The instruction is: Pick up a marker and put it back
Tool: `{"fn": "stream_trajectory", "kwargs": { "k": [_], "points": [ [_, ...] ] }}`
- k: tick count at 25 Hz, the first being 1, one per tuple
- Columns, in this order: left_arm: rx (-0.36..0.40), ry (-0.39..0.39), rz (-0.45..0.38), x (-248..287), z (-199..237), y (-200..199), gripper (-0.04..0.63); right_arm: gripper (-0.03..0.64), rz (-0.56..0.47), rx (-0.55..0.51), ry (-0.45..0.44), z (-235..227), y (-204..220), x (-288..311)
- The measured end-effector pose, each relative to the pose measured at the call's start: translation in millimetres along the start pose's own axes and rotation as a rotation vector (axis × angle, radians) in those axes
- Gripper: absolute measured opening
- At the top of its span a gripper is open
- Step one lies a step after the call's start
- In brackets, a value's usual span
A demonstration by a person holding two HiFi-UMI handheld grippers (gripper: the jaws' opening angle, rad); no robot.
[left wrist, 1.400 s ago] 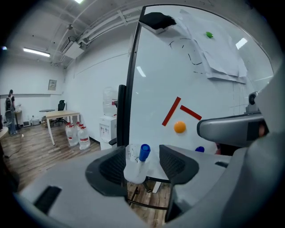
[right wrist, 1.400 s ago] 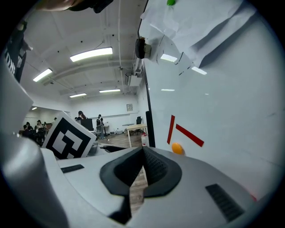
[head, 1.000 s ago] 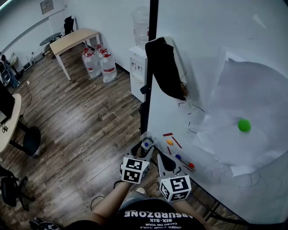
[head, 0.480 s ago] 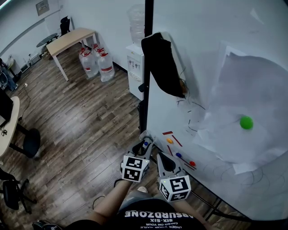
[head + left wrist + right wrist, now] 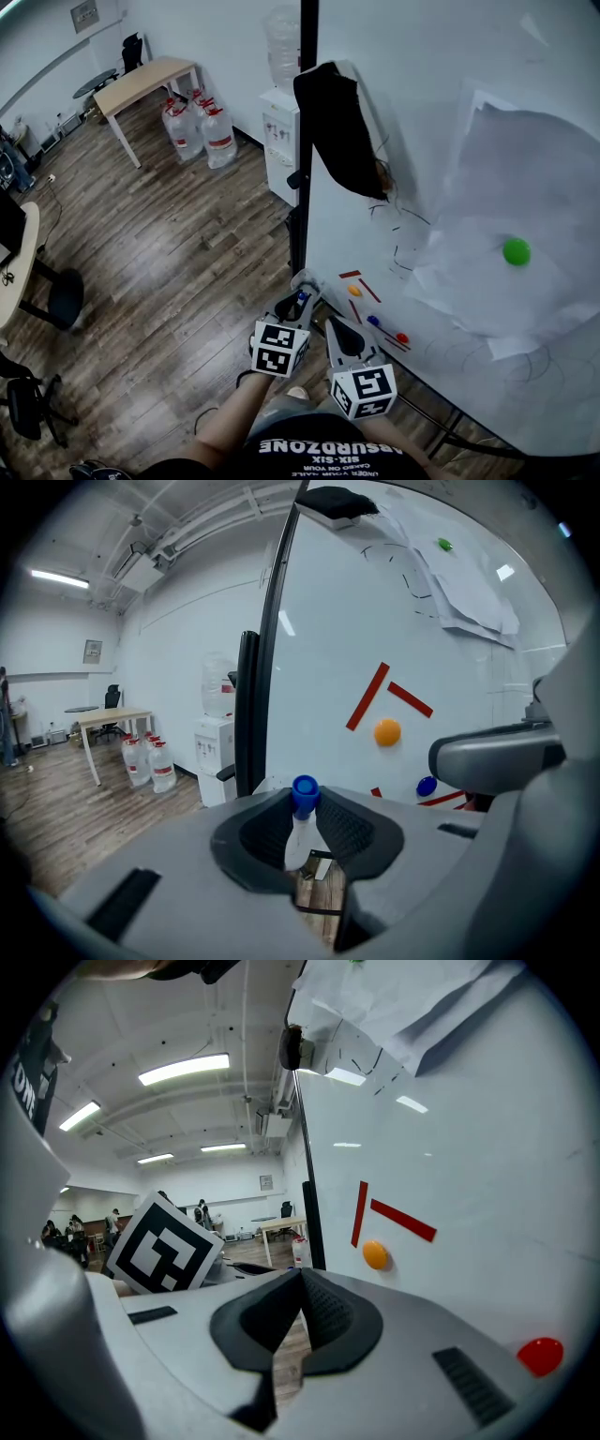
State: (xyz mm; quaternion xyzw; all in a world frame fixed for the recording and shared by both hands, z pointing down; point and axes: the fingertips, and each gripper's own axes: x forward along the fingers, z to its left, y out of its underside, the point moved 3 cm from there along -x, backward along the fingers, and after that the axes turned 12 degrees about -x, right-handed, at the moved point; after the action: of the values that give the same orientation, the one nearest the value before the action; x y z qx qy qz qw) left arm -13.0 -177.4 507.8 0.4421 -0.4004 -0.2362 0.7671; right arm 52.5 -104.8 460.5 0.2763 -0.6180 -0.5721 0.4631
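Marker (image 5: 297,832), blue-capped and upright, stands in your left claw (image 5: 299,303), whose jaws have just been closing and are pinching it from both sides, just beside the lower left corner of the whiteboard (image 5: 450,112). Your right claw (image 5: 300,1281) is pressed together with nothing in it, near the orange magnet (image 5: 375,1254). Red strips (image 5: 367,697) and a blue magnet (image 5: 427,786) sit on the board close by.
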Motion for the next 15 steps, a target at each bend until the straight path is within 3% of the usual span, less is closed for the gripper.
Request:
{"fn": "stream_trajectory", "kwargs": {
  "k": [15],
  "points": [
    [0.009, -0.020, -0.023, -6.6, 3.3, -5.0, 0.081, -0.002, -0.003, -0.012, -0.003, 1.6, -1.0, -2.1]
  ]
}}
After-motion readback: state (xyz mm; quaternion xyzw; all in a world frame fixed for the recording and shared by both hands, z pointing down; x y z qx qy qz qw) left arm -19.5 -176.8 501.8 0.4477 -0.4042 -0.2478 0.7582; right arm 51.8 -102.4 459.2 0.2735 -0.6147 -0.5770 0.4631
